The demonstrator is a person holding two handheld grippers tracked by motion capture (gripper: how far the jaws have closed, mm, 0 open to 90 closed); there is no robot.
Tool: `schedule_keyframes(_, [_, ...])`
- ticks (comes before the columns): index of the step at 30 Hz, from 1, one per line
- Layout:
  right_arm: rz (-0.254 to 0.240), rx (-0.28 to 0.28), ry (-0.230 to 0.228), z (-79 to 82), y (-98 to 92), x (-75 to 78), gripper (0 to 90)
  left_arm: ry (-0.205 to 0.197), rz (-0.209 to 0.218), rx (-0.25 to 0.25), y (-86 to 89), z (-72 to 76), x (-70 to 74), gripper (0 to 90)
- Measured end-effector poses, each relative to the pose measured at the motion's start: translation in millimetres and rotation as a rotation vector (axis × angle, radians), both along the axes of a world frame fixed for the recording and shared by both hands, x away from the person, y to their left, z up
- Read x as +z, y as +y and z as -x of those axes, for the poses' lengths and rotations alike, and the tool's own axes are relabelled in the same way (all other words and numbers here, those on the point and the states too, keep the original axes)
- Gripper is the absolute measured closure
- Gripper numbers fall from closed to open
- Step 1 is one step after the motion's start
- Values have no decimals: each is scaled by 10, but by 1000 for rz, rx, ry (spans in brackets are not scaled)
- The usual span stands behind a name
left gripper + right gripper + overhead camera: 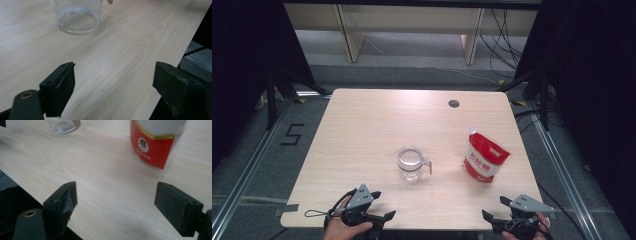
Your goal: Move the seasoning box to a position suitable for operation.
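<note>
A clear glass jug (413, 163) with a small handle stands near the middle of the wooden table (377, 125); its base (77, 21) rises ahead of my left jaws. To its right stands a red and white pouch (484, 158), upright and torn open at the top, with its red label (152, 145) close ahead in the right gripper view. My left gripper (383, 206) rests at the table's near left edge, open and empty (113, 87). At the near right edge my right gripper (494, 208) is open too, nothing between its jaws (116, 207).
A dark round cable hole (454, 103) sits near the table's far edge. Around the table lie grey floor, metal rails (249, 165), black curtains and loose cables (504, 35) at the back right.
</note>
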State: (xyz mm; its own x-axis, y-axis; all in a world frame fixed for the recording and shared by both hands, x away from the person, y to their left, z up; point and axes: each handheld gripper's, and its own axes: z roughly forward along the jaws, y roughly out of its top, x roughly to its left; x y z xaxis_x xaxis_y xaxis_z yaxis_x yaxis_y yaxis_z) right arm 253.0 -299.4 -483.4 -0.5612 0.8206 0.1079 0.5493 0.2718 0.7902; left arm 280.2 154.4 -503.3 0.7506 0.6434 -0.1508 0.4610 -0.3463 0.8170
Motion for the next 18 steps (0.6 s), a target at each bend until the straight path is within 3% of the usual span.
schedule_keyframes(1, [-3,-20,-2,5,13,-9,186,-1,13,5,-9,1,-6,175])
schedule_keyframes(6, [5,-9,10,1,16,-15,186,0,-3,-1,4,-9,15,176])
schedule_keyframes(7, [-6,-20,18,12,37,-21,186,14,9,12,-4,-2,14,177])
schedule_keyframes(10, [-10,-9,23,15,49,-23,188,3,17,21,-10,-1,37,191])
schedule_keyframes(13, [17,11,1,-3,30,-21,189,2,39,23,-32,-12,66,193])
schedule_keyframes(16, [-9,-12,30,12,48,-25,189,6,35,19,-57,-17,107,196])
schedule_keyframes(18, [7,3,6,-14,15,-30,190,6,51,17,-83,-18,127,204])
